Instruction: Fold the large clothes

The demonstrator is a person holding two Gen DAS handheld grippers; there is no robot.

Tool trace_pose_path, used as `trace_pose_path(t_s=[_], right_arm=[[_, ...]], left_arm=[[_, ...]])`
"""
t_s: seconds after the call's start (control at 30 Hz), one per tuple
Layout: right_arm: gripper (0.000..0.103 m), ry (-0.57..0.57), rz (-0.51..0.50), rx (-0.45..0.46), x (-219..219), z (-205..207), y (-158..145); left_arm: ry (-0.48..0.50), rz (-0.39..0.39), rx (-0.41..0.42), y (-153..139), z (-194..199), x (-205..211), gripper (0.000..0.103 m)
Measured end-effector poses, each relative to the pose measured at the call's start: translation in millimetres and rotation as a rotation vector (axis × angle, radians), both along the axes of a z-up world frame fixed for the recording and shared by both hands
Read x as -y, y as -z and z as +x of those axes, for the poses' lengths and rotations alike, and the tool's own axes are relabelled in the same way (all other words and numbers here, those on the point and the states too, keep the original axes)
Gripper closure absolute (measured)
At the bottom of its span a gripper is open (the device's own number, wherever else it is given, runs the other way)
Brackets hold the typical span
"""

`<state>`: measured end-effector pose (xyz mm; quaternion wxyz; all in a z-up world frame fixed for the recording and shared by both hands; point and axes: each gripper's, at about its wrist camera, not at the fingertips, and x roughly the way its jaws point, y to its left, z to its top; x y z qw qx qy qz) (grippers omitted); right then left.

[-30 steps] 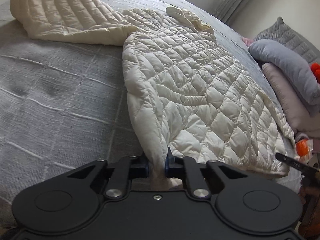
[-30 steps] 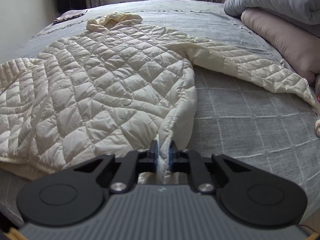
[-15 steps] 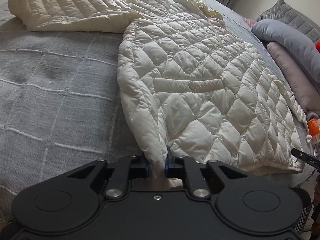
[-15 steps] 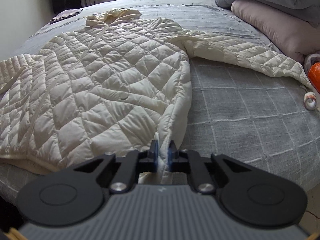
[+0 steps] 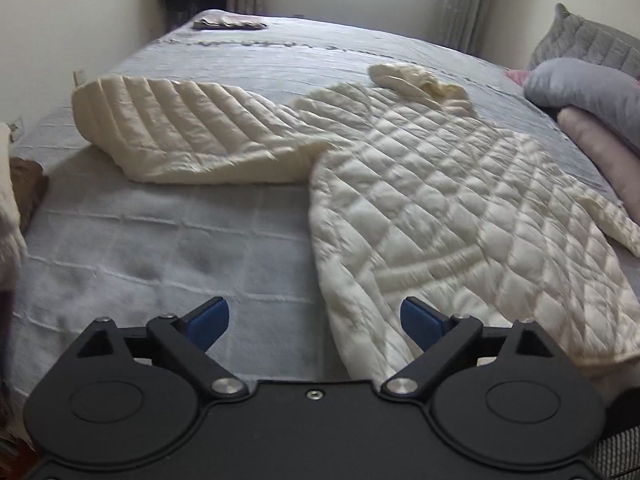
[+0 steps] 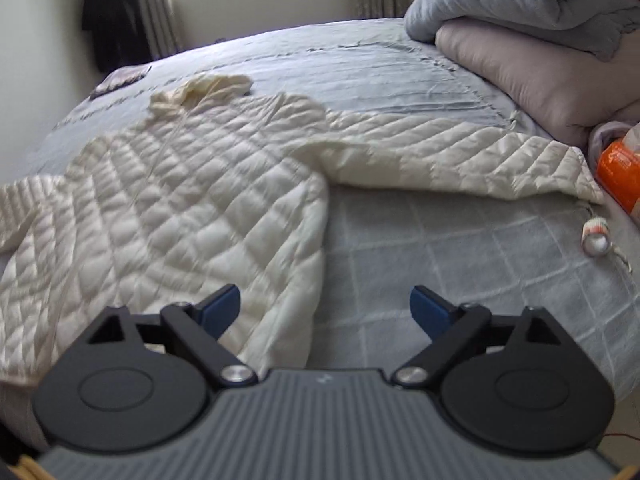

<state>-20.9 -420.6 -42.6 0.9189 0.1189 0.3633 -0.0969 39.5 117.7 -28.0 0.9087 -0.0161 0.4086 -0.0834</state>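
Note:
A cream quilted jacket lies spread flat on the grey bed, also seen in the right wrist view. Its left sleeve stretches out to the left and its right sleeve to the right; the hood lies at the far end. My left gripper is open and empty, over the jacket's hem corner. My right gripper is open and empty, over the hem's other corner.
The grey bedspread covers the bed. Folded grey and pink duvets are stacked at the right, beside an orange item and a small spool. A dark folded cloth lies at the far edge.
Both grippers have opened and let go of the jacket's hem corners. The hem now lies on the bed, and both grippers have pulled back and risen.

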Motion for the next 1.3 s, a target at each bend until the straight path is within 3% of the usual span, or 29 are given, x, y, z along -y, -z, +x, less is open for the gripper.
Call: trace_pose_path(t_s=[0.3,0.37,0.47,0.5,0.53,0.6,0.73,0.83,1.03,1.1,1.2,1.27,1.3], right_arm=[[0.011,0.003,0.194,-0.028,43,117,39],[0.016,0.024,0.220,-0.017,48,141,48],[0.032,0.068,0.244,0.019,54,169,55],[0.041,0.092,0.241,0.024,56,178,57],[0.062,0.109,0.225,0.034,57,185,59],[0.088,0.129,0.152,0.041,56,197,62],[0.091,0.248,-0.027,0.021,53,204,61],[0.091,0.323,-0.125,-0.006,54,208,64],[0.084,0.262,-0.123,-0.004,44,196,55],[0.080,0.249,-0.110,0.004,40,189,46],[0.075,0.222,-0.102,0.006,33,185,35],[0.073,0.206,-0.111,0.004,28,182,31],[0.072,0.198,-0.119,0.003,27,182,29]], left_arm=[[-0.100,0.028,-0.034,23,78,-14,0.010],[-0.124,0.014,-0.039,27,90,-21,0.010],[-0.160,0.029,-0.025,31,106,-30,0.010],[-0.175,0.044,-0.015,33,113,-35,0.010],[-0.192,0.060,-0.004,36,119,-40,0.010],[-0.249,0.088,0.017,40,134,-56,0.010],[-0.405,0.123,0.080,48,161,-97,0.010],[-0.514,0.083,0.112,57,178,-128,0.010],[-0.580,0.010,0.177,80,224,-162,0.011],[-0.580,0.027,0.200,84,242,-162,0.012],[-0.535,0.001,0.220,83,268,-156,0.039],[-0.504,-0.029,0.220,80,281,-152,0.071],[-0.485,-0.041,0.214,78,286,-150,0.080]])
